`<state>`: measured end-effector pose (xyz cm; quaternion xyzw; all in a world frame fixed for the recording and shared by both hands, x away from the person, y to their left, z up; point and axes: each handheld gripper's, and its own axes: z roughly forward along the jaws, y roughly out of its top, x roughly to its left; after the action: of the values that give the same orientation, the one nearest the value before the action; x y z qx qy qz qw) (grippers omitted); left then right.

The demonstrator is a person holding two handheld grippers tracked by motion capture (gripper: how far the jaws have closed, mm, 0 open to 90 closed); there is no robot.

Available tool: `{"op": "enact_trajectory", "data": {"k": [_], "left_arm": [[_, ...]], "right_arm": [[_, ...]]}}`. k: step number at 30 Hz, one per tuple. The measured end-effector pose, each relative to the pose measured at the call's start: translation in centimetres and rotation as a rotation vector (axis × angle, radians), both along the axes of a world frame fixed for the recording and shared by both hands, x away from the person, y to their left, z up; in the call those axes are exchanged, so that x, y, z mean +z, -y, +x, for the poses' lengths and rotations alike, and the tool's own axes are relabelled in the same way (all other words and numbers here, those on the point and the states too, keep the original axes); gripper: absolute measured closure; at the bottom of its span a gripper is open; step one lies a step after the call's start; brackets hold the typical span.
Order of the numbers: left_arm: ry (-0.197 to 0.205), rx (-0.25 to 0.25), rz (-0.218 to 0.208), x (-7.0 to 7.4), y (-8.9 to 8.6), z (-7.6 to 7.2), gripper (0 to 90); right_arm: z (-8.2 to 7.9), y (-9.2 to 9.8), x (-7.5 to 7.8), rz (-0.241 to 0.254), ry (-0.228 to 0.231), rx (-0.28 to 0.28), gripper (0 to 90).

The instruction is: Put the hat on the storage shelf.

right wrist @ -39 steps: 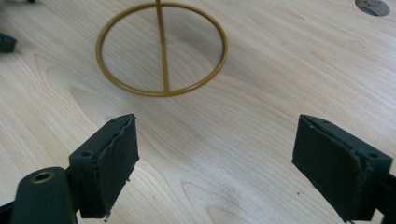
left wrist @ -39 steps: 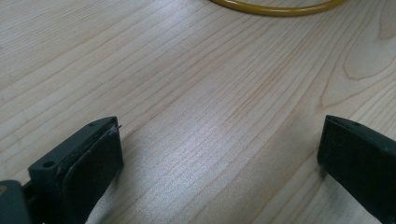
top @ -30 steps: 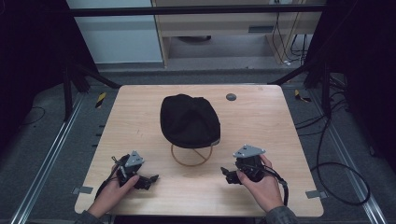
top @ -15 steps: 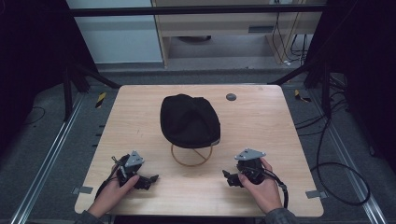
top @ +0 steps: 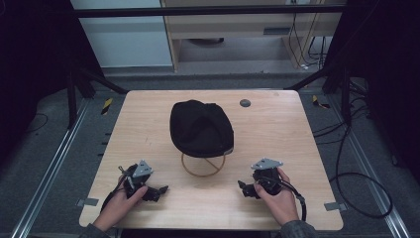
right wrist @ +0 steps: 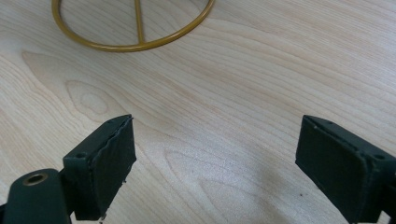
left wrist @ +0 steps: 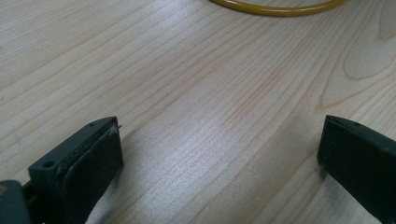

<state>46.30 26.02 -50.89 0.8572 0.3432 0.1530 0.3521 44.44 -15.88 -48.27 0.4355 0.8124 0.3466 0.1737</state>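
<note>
A black cap sits on a gold wire stand whose round base ring rests on the wooden table. My left gripper lies low at the front left, held by a hand, jaws wide open over bare wood. My right gripper rests at the front right, also open with nothing between its jaws. The ring lies just ahead in the right gripper view; an arc of the ring shows at the top of the left gripper view.
A small dark round disc lies near the table's far right edge. Black frame poles and cables surround the table on the grey floor. A cabinet stands behind.
The right gripper has drifted slightly down and toward the front edge. The left gripper and the cap stay where they were.
</note>
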Motion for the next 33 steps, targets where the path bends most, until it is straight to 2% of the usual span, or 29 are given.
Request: {"op": "enact_trajectory", "data": {"k": [6, 14, 26, 30, 33], "left_arm": [[0.0, 0.0, 0.0, 0.0, 0.0, 0.0, 0.0], [0.0, 0.0, 0.0, 0.0, 0.0, 0.0, 0.0], [0.0, 0.0, 0.0, 0.0, 0.0, 0.0, 0.0], [0.0, 0.0, 0.0, 0.0, 0.0, 0.0, 0.0], [0.0, 0.0, 0.0, 0.0, 0.0, 0.0, 0.0]], "right_arm": [[0.4, -0.4, -0.5, 0.026, -0.001, -0.022, 12.4], [1.5, -1.0, -1.0, 0.031, 0.0, -0.027, 12.3], [3.0, -0.8, -1.8, 0.06, 0.009, -0.084, 11.7], [3.1, -1.1, -2.4, 0.053, 0.005, -0.092, 11.0], [3.1, -1.3, -2.7, 0.041, 0.023, -0.101, 10.3]]}}
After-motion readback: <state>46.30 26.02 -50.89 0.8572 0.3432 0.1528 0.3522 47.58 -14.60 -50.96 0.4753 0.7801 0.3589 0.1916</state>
